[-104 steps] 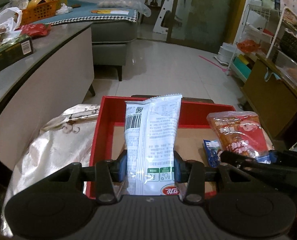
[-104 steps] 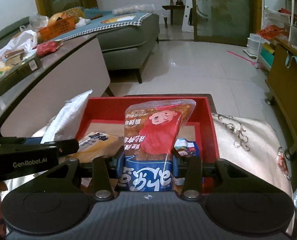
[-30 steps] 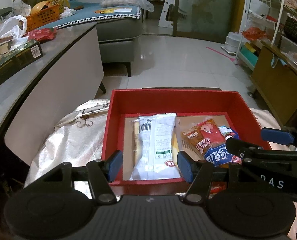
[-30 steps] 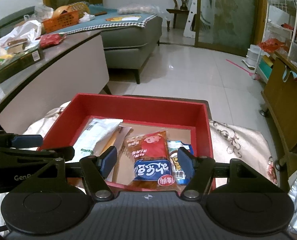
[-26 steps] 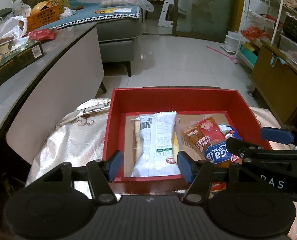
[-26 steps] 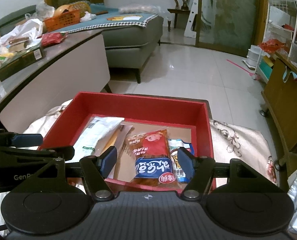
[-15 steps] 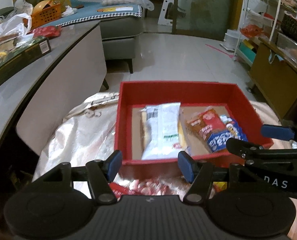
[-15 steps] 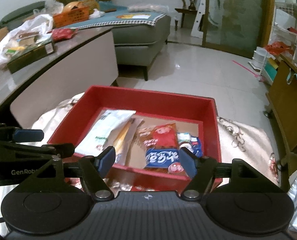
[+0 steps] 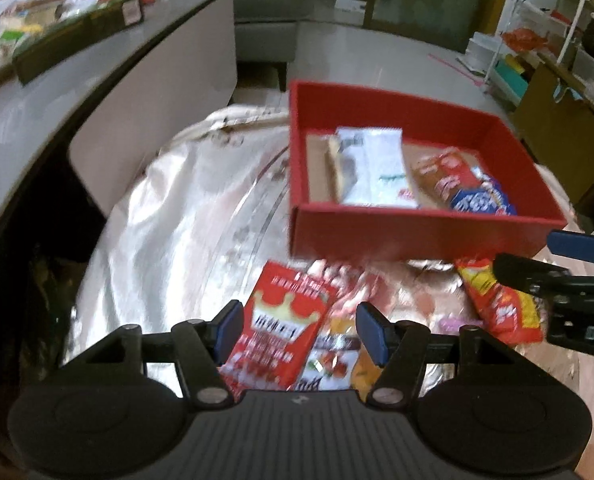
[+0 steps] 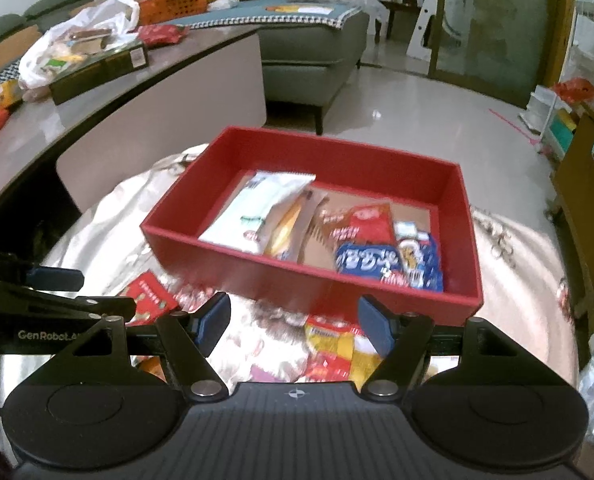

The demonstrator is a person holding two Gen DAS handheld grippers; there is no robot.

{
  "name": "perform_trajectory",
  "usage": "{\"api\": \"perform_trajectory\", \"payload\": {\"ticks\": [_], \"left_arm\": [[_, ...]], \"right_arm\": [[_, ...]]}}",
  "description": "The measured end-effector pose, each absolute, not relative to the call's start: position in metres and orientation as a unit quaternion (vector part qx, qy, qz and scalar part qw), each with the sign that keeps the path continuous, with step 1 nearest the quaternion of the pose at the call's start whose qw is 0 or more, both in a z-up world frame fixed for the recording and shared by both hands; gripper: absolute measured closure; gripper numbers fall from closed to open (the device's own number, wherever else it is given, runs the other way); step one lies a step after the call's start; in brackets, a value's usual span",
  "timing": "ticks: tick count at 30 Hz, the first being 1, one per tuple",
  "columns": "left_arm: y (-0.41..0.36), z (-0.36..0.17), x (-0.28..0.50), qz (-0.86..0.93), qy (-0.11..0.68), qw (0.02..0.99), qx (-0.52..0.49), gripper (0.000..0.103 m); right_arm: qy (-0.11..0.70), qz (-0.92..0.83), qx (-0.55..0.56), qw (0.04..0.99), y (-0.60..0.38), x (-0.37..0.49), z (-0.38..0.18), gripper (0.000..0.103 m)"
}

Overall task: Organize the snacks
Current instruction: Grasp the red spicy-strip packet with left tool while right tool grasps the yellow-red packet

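Observation:
A red box (image 9: 413,236) (image 10: 297,276) on the shiny tablecloth holds a white packet (image 9: 373,168) (image 10: 257,208) and a red-and-blue packet (image 9: 461,188) (image 10: 361,244). Loose snacks lie in front of the box: a red crown packet (image 9: 285,324), a red-and-yellow packet (image 9: 497,304) (image 10: 337,348), and a small red packet (image 10: 149,292). My left gripper (image 9: 299,330) is open and empty above the crown packet. My right gripper (image 10: 295,320) is open and empty above the red-and-yellow packet.
A grey counter (image 10: 109,84) with a green box (image 10: 101,68) and bags runs along the left. A sofa (image 10: 313,40) stands behind. A wooden cabinet (image 10: 589,184) and wire shelves are at the right. The cloth (image 9: 177,220) hangs over the table's left edge.
Both grippers let go of their packets into the red box, opened, and pulled back toward me. The loose snacks in front of the box have come into view under them.

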State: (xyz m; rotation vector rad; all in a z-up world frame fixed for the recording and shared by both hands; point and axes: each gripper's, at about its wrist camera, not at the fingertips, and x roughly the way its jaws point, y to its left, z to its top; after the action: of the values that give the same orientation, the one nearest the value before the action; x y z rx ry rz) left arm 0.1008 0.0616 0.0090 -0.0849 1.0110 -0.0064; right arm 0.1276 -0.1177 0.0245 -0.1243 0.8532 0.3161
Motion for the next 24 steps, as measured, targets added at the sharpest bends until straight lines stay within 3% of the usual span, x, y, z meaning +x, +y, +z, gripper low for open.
{"api": "perform_trajectory", "payload": {"ticks": [3,6,13,17,24], "left_arm": [[0.070,-0.001,0.100,0.007,0.496,0.868,-0.037,0.047],[0.074,-0.010,0.099,0.007,0.506,0.862,-0.028,0.047],[0.067,-0.032,0.107,-0.002,0.527,0.850,0.001,0.047],[0.068,-0.042,0.114,-0.007,0.527,0.850,0.004,0.041],[0.072,-0.036,0.106,-0.010,0.532,0.847,-0.027,0.057]], "right_arm": [[0.416,0.157,-0.059,0.894,-0.118,0.120,0.024,0.025],[0.418,0.164,-0.060,0.892,-0.118,0.114,0.023,0.017],[0.431,0.163,-0.061,0.886,-0.122,0.112,0.018,0.018],[0.437,0.154,-0.053,0.885,-0.132,0.115,0.016,0.018],[0.451,0.141,-0.038,0.881,-0.144,0.126,0.009,0.021]]}}
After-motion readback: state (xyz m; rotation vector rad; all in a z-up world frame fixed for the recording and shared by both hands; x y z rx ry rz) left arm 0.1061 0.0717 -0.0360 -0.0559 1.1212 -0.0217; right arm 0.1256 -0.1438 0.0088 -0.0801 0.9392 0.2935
